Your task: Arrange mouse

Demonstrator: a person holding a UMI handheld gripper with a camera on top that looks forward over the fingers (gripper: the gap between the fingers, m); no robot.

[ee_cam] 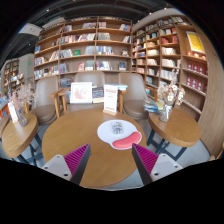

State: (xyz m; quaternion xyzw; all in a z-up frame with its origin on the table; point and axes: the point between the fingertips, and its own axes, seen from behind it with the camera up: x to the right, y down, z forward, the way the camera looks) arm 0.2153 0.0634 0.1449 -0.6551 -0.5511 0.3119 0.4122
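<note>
Gripper [109, 160] fingers stand apart, holding nothing, at lower centre. Just above them, a red mouse [127, 141] touches a white round mat [116, 130] on the round wooden table [70, 130].

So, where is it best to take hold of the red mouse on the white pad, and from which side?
Probably grip the red mouse across its narrow flanks, coming from above and the near side: it lies flat on the white pad, just ahead of the open gripper.

The mouse [125, 141] lies on the bench [85, 135] just ahead of the jaws; bookshelves [85, 48] stand behind.
</note>
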